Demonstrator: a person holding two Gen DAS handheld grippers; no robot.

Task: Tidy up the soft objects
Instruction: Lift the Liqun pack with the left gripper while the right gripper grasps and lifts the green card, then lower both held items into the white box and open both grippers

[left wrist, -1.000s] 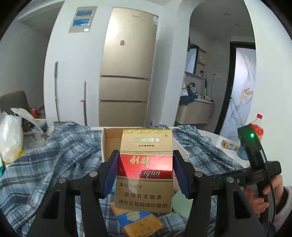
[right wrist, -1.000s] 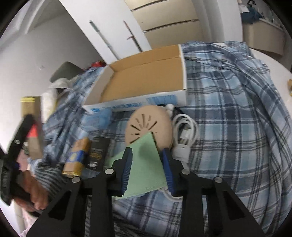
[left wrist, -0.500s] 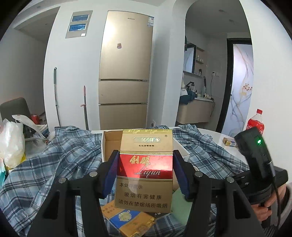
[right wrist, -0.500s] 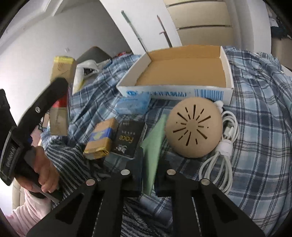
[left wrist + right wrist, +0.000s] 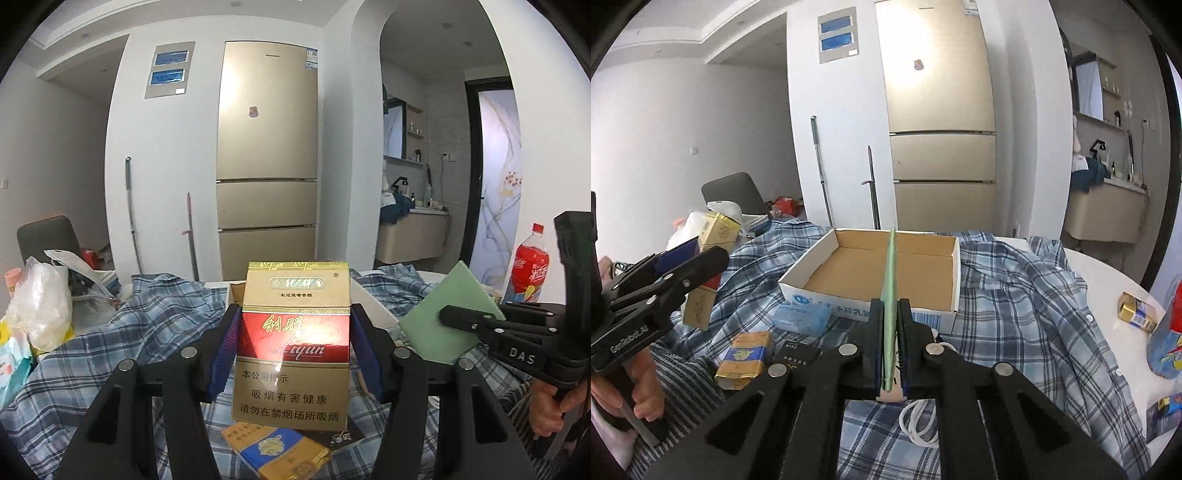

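My left gripper is shut on a gold and red cigarette pack, held upright above the plaid shirt. It also shows at the left of the right wrist view. My right gripper is shut on a thin green card, held edge-on in front of the open cardboard box. The green card also shows at the right of the left wrist view. The box holds nothing.
On the shirt lie a yellow and blue cigarette pack, a black pack, a blue tissue packet and a white cable. A cola bottle and another small pack stand at the right. Plastic bags lie at the left.
Both grippers have risen and tilted up toward level. The right gripper has lifted the green card off the tan round object and turned it edge-on. The left still holds the pack.
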